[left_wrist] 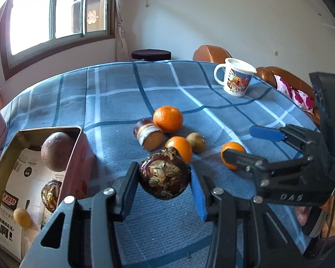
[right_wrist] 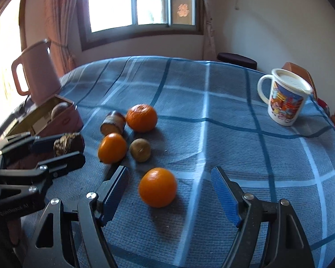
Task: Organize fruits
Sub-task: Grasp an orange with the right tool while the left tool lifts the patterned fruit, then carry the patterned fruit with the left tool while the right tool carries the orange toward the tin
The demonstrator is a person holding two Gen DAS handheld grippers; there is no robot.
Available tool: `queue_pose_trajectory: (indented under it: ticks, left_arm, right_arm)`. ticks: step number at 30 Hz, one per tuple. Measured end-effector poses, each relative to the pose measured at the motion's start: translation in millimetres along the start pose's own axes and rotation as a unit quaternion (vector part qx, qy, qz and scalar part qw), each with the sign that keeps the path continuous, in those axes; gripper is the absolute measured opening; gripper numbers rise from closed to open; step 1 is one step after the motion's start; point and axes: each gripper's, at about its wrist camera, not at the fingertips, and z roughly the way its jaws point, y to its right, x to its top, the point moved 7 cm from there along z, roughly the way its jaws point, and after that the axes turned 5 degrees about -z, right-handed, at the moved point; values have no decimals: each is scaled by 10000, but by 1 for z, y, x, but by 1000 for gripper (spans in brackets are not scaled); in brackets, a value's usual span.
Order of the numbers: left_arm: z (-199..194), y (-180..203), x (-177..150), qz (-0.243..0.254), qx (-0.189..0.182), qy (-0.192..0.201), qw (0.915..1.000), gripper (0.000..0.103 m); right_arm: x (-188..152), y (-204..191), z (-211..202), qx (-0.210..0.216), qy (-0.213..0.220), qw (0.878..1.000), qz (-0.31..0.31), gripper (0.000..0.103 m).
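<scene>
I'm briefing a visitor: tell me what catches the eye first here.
The left gripper is shut on a dark water chestnut, lifted over the blue checked tablecloth beside the open tin box. The right gripper stands open around a bright orange. A cartoon mug sits far right.

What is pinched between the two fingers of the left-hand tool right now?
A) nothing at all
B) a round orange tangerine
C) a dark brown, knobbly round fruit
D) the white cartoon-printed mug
C: in the left wrist view the left gripper has its pads pressed on both sides of the dark brown, knobbly round fruit, lifted clear of the blue checked tablecloth; the tangerines lie loose on the cloth.
</scene>
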Motion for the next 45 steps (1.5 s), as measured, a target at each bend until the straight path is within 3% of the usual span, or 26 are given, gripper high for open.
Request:
queue_pose_trajectory:
  ticks: [4, 8, 12, 29, 45]
  left_arm:
    - [-1, 1, 0, -2, -8, 49, 10000, 46]
    - [-3, 2, 0, 18, -20, 84, 10000, 46]
    - [-6, 0, 0, -31, -43, 131, 9999, 46]
    - [-17, 5, 4, 143, 21, 476, 9988, 46]
    - [-27, 8, 5, 241, 64, 712, 9972, 46]
  right_arm:
    - [-2, -5, 7, 61, -194, 9997, -142, 64]
    - [-6, -10, 19, 200, -478, 9984, -225, 40]
    - [-7, -14, 20, 205, -519, 9978, -356, 39]
    - [7, -19, -14, -133, 393, 9975, -575, 38]
    - [11, -24, -35, -302, 907, 9926, -743, 38]
